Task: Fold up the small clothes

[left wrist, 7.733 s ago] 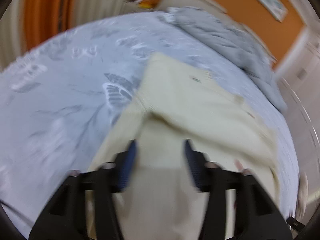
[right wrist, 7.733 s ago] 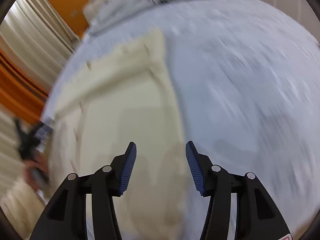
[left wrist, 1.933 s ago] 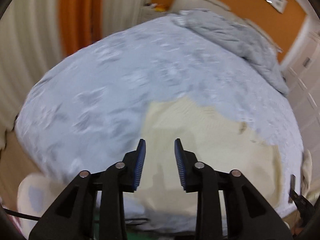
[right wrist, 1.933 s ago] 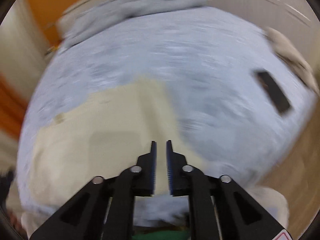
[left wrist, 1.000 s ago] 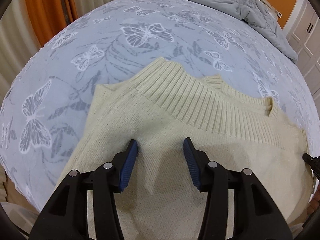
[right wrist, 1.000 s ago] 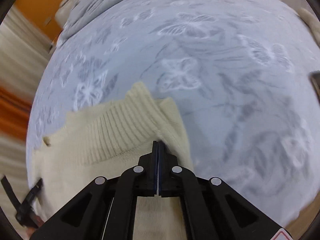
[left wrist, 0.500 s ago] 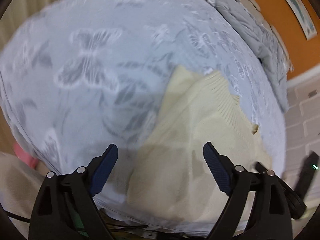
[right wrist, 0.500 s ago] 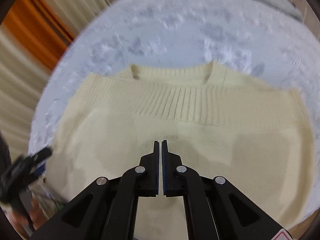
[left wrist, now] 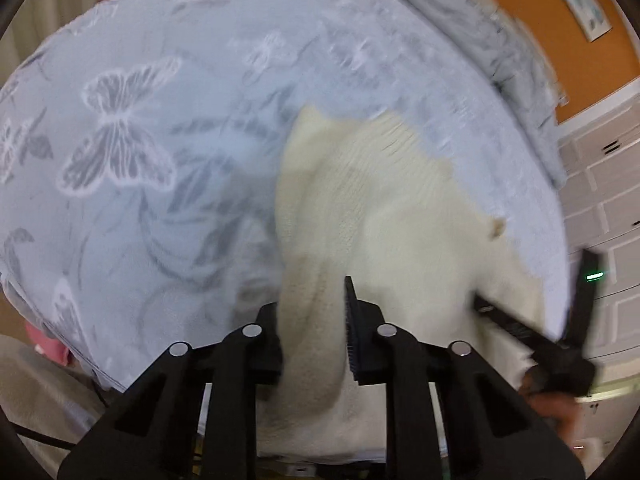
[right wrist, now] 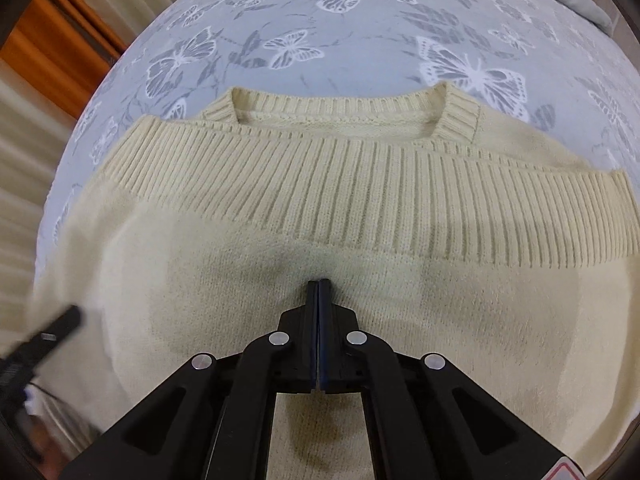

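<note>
Cream knit sweater [right wrist: 360, 208] lies folded, ribbed hem across neckline.

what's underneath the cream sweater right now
The cream sweater lies on a butterfly-print bedspread, which shows around it. Its hem is folded up over its body; anything under the knit is hidden.

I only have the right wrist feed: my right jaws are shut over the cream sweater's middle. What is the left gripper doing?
Observer: The left gripper has its jaws around a raised fold at the cream sweater's left edge, cloth bunched between the pads.
Operator: Can you see the right gripper from there?
Observer: Yes, the right gripper shows as a blurred black shape over the sweater's other side.
Operator: Anything past the sweater I should know about?
Observer: A rumpled grey duvet lies at the far side of the butterfly-print bedsheet, apart from the sweater.
</note>
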Motion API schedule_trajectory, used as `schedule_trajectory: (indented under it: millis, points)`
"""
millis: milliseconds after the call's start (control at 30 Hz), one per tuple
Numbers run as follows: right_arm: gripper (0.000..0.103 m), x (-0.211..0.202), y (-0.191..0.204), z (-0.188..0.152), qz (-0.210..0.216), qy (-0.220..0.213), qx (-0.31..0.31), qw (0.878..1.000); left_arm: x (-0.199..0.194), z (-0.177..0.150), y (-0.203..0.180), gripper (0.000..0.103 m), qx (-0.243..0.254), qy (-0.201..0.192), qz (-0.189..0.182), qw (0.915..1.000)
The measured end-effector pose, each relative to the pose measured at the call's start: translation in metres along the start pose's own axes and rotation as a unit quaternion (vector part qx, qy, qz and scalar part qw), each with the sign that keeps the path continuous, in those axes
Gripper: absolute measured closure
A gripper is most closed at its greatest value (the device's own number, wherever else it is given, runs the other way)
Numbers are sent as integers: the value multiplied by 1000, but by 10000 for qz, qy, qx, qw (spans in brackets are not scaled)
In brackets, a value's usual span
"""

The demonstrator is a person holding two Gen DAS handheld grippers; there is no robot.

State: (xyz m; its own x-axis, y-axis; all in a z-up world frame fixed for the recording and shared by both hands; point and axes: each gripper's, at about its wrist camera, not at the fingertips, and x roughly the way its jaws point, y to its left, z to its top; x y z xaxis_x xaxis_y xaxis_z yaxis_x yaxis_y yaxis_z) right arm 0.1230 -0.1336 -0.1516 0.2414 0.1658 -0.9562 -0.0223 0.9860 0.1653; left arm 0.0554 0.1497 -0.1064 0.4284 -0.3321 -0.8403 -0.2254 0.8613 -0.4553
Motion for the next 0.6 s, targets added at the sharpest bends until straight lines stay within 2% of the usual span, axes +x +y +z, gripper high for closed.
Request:
schedule_trajectory:
  millis: [100,200,267,333,367,467,500,600]
  points:
    - [103,0,2,-1,-49,-90,-96,9999,-33,1,-41,84,463,-327,-186,9982]
    - [103,1,2,-2,-49,-192,-114,9997,-60,1,-88,88,938,-614,-494,9925]
    - [103,1,2,-3,-25,-245,-167,9996,-70,0,-119,92,1197,-680,-706,9880]
    - [103,0,-4,-2,157,-273,-165,9994,-68,0,-149,92,1422,-556,-888,9843]
    - [103,-3,-9,-1,329,-287,-126,9990,-66,-3,-159,92,1542,-526,-889,9826]
    - [102,-23,-39,-7,1088,-394,234,9930,-36,-17,-195,93,2037,-336,-551,9769]
    - [92,-34,-53,-15,1128,-491,409,9916,-22,-22,-201,93,2044,-170,-508,9774]
    - [90,-68,-96,-46,1254,-756,744,9864,-2,-36,-207,93,2052,-52,-352,9781]
